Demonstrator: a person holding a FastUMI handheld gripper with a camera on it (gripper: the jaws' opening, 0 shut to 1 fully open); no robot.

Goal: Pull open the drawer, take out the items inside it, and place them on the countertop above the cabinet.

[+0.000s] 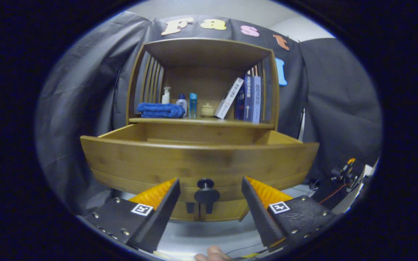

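The wide wooden drawer (198,159) with a curved front is pulled out of the brown wooden cabinet (203,58). Its tall front wall hides what lies inside. A round black knob (206,194) sticks out from the drawer front. The hand-held gripper (209,188) is spread wide, with the knob in the gap between its two fingers, and neither finger touches it. It holds nothing.

Above the drawer is the worktop (201,121), a flat wooden board under a roof. On it lies a folded blue towel (161,110). Beside the towel stand a white pump bottle (166,95), a small white and blue bottle (181,103) and a thin light blue bottle (193,105). Next comes a little cream pot (207,109). A white book (229,98) leans against a row of blue books (250,98).

Black cloth hangs behind the cabinet. A person's fingertip (214,253) shows below the gripper.
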